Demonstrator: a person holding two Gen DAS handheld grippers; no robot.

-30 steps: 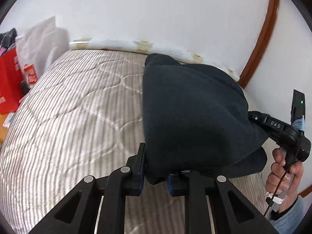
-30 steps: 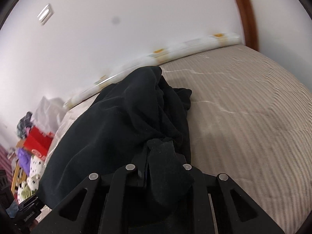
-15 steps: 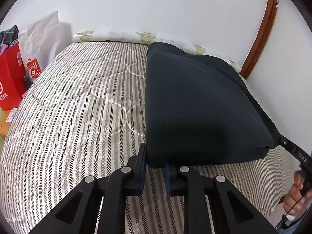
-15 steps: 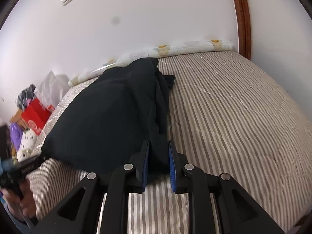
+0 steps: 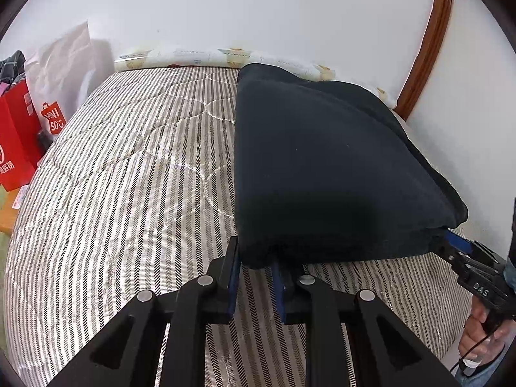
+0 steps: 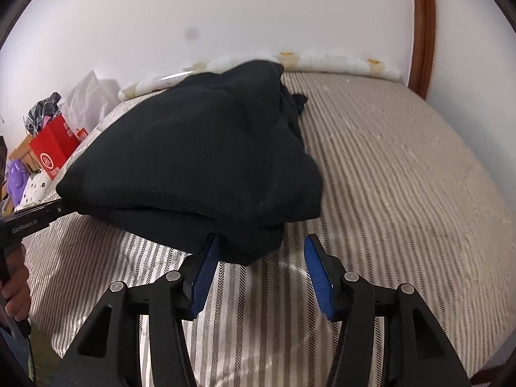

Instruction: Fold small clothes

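The far end of the dark garment [image 5: 322, 167] was hard to see; it hid part of the rolled pillow [image 5: 200, 56] by the wall. The person's hand [image 5: 480, 338] was cut off at the lower right edge of the left view.

Only the left view showed the red shopping bag [image 5: 14, 138] up close. Only the right view showed a small dark piece [image 6: 298, 101] sticking out beside the garment.

The garment lay folded on the striped bed cover [image 5: 129, 177], mid-frame. The left gripper [image 5: 254, 267] squeezed the near corner. The right gripper [image 6: 261, 264] had its jaws spread wide, with the garment's edge just touching the left pad.
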